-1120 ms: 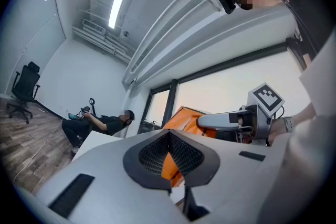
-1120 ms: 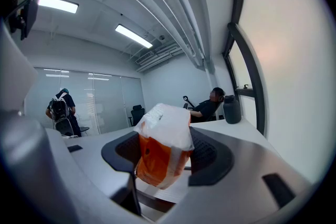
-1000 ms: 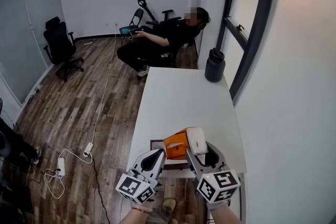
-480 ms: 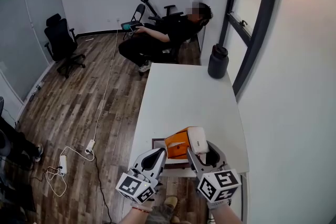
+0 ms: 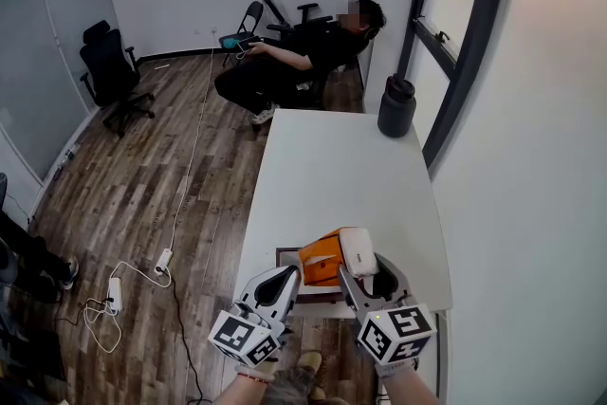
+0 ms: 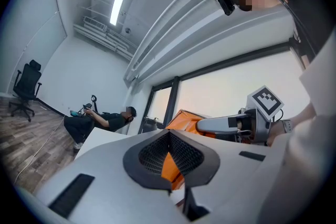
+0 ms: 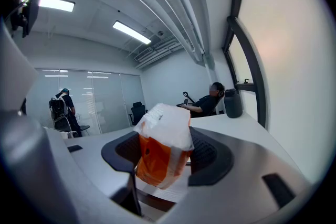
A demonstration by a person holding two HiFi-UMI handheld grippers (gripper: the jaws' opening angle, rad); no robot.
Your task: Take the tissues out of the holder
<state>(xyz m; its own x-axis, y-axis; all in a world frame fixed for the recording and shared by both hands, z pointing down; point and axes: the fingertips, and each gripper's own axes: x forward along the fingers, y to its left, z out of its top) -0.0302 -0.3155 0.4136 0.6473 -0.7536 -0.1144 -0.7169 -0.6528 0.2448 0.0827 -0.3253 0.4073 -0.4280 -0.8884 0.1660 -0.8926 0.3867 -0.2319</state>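
Observation:
An orange and white tissue pack (image 5: 327, 261) is lifted over the near end of the white table (image 5: 341, 175). My right gripper (image 5: 368, 272) is shut on it, and in the right gripper view the pack (image 7: 163, 147) fills the gap between both pads. The dark brown holder (image 5: 285, 257) lies just below and left of the pack, mostly hidden; its edge (image 7: 157, 203) shows under the pack. My left gripper (image 5: 285, 282) hovers beside the pack's left end. Its pads (image 6: 152, 157) meet at the tips, with a sliver of orange in the slit behind them.
A black jug (image 5: 396, 106) stands at the table's far right corner by the window frame. A seated person (image 5: 303, 62) is beyond the table. An office chair (image 5: 112, 76) and a power strip with cables (image 5: 114, 299) are on the wooden floor to the left.
Both grippers and the pack keep their places; only the head view has shifted slightly.

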